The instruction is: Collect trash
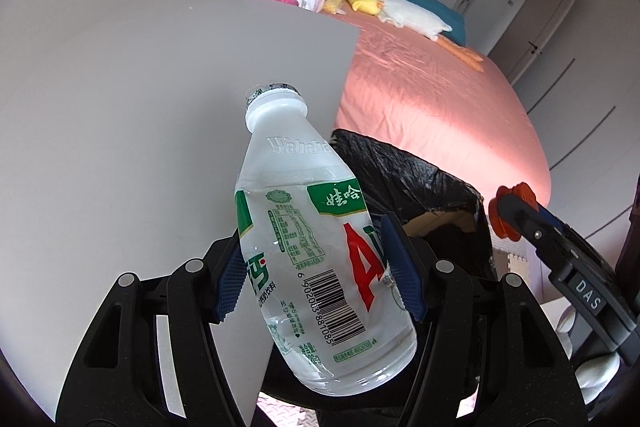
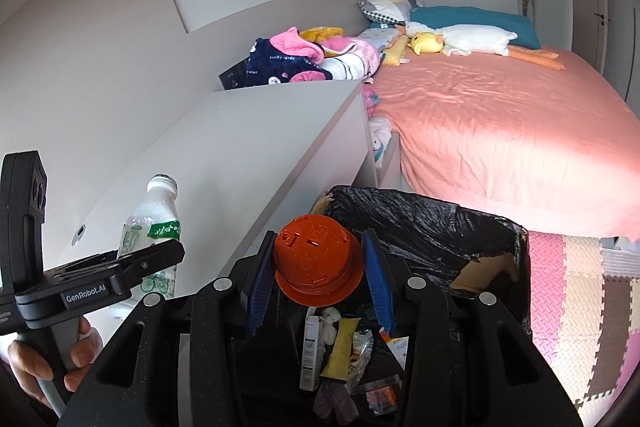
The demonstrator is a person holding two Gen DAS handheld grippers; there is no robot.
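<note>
We see our left gripper clamping a clear bottle beside the cabinet edge; our right gripper pinches an orange lid above the open bin

Pink bed bears a plush duck.

bottle: clear, green-and-white label, red letters
lid: orange
bin liner: black
bedsheet: salmon pink
floor mat: pink, cream, brown squares

A pink-sheeted bed stands by pale walls; grey cabinet beside it; foam-mat floor.
</note>
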